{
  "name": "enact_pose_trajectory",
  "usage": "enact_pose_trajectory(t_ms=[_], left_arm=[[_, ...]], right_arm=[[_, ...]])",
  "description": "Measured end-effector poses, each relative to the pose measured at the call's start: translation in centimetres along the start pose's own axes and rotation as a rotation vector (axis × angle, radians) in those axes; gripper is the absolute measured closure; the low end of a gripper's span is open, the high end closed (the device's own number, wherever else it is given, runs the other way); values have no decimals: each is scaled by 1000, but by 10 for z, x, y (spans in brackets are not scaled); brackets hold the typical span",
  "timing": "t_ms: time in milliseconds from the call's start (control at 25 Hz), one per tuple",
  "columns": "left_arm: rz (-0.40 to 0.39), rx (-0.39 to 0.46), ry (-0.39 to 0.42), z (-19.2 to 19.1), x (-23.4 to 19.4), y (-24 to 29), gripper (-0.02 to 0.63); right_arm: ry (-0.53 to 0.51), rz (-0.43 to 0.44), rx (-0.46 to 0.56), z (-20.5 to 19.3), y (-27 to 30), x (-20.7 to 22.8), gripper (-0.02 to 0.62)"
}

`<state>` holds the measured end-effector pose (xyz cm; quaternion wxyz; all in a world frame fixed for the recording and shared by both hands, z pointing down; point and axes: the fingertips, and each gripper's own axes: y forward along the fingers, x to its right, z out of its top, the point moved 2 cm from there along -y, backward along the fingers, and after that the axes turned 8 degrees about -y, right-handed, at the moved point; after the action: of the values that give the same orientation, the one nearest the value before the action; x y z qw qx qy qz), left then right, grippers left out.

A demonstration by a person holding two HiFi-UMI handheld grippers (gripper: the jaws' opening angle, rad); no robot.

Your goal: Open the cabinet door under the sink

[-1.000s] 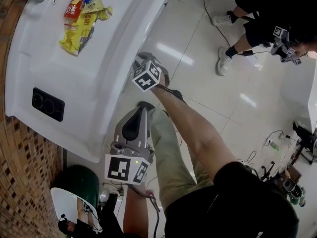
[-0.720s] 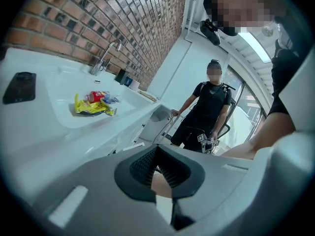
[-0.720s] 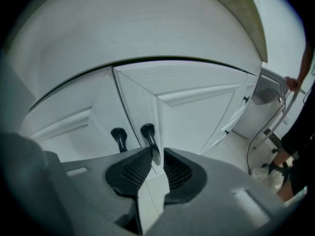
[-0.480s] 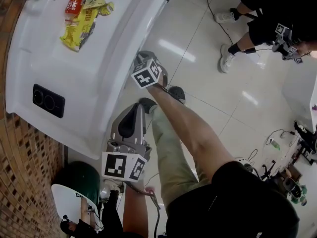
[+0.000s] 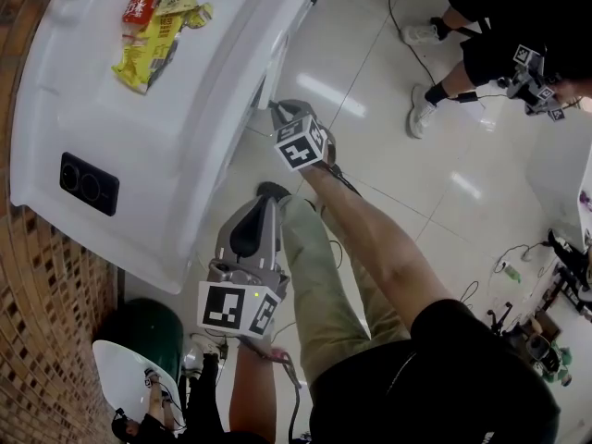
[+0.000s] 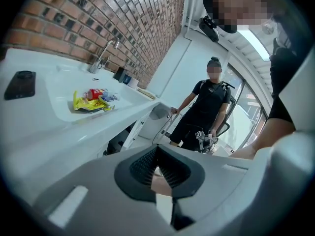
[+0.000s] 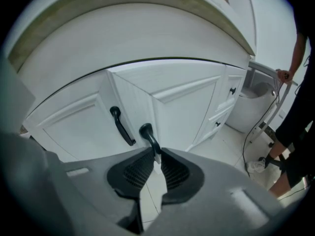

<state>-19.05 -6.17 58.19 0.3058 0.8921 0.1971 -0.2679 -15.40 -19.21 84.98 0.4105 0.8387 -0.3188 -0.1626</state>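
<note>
Pinching the black curved metal handle (image 7: 148,133) of the white panelled cabinet door (image 7: 189,112) under the sink (image 6: 56,86), the right tongs (image 7: 157,150) are set at its lower end, its long axis upright. The left tongs (image 6: 157,150) are held pressed together, empty, farther off.

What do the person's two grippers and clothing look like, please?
Both the left gripper and the right gripper are grey plastic shells with black ribbed jaw pads. Each carries a white cube printed with black square markers. The person wears a black short-sleeved top and olive trousers.
</note>
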Motion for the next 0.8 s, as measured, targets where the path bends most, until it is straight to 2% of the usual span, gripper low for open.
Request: enact_pose_trajectory(t_ms=[320, 800], left_arm=[[-9, -20, 13, -3, 9, 11, 589], [-13, -43, 35, 2, 17, 26, 590]], right_arm=[[17, 26, 1, -14, -10, 10, 560], [61, 18, 3, -26, -20, 24, 563]])
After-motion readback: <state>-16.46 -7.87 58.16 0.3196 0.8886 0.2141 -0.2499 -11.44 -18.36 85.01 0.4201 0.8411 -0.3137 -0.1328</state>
